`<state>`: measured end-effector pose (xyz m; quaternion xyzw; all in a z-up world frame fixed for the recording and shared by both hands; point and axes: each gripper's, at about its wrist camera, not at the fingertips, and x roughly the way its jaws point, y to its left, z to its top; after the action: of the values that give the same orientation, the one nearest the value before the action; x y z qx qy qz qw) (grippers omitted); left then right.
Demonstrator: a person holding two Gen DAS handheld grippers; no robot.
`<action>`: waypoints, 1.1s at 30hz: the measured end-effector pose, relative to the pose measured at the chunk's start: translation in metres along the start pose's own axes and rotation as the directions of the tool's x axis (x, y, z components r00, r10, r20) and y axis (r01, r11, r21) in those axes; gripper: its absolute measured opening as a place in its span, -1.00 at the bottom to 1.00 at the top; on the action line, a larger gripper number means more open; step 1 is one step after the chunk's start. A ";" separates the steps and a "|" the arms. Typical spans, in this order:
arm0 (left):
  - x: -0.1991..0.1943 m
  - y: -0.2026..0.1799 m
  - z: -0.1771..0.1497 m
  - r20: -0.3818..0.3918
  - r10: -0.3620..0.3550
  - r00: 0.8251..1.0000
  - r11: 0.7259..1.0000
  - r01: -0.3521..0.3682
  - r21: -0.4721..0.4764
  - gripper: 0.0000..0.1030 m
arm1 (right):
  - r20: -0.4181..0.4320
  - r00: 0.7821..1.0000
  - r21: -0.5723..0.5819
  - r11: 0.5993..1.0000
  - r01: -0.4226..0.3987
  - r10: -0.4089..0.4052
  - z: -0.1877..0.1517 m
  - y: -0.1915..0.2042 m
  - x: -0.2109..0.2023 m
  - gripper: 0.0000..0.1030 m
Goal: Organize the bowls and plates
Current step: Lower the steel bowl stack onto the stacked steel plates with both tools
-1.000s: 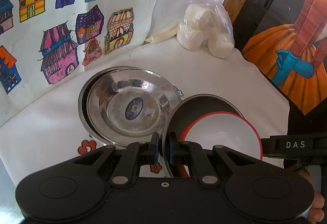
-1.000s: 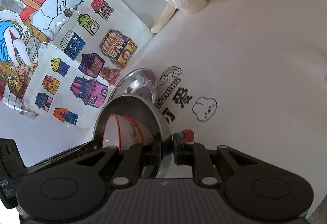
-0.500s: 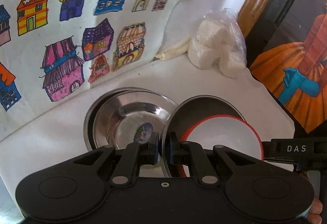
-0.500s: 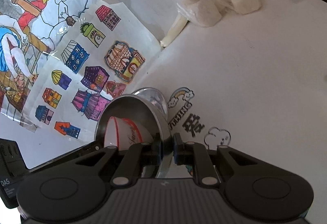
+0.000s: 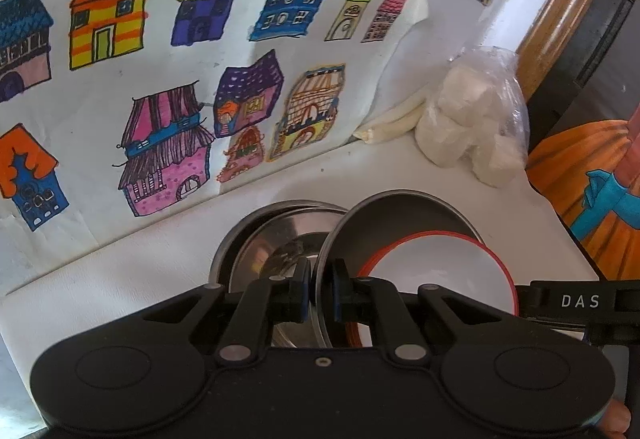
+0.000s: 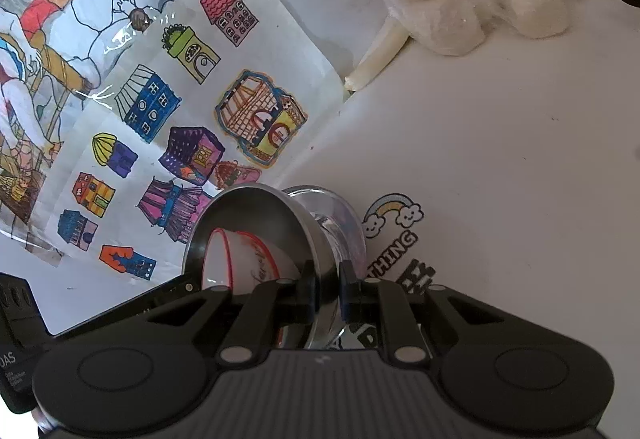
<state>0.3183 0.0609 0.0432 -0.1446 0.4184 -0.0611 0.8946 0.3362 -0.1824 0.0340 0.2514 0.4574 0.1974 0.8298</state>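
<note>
Both pairs of jaws are clamped on the rim of one steel bowl (image 5: 404, 215): the left gripper (image 5: 319, 293) at its near-left edge, the right gripper (image 6: 327, 289) at its opposite edge. A white red-rimmed bowl (image 5: 440, 267) sits inside. Compared with a second ago, the held bowl now overlaps the stacked steel dishes (image 5: 276, 235) at lower centre, hiding their sticker. The house drawing (image 5: 168, 79) and bagged white lumps (image 5: 468, 119) sit lower in the left view.

white table (image 6: 500, 143) | on it: steel plates (image 5: 276, 243), bagged white lumps (image 5: 472, 119), house drawing (image 5: 168, 79)
</note>
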 end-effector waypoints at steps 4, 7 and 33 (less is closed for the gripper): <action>0.007 0.004 0.001 -0.008 0.006 1.000 1.000 -0.006 -0.008 -0.81 | -0.011 1.000 -0.002 1.000 0.006 -0.006 0.003 0.000 0.007 -0.72; 0.011 0.007 0.002 -0.010 0.015 1.000 1.000 -0.015 -0.010 -0.81 | -0.017 1.000 -0.003 1.000 0.009 -0.009 0.005 0.001 0.012 -0.72; 0.028 0.027 0.007 -0.036 0.044 0.998 0.996 -0.047 -0.072 -0.81 | -0.035 0.999 -0.026 0.999 0.022 -0.023 0.018 0.011 0.043 -0.72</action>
<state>0.3410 0.0819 0.0183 -0.1663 0.4387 -0.0280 0.8827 0.3720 -0.1543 0.0206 0.2321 0.4723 0.1982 0.8269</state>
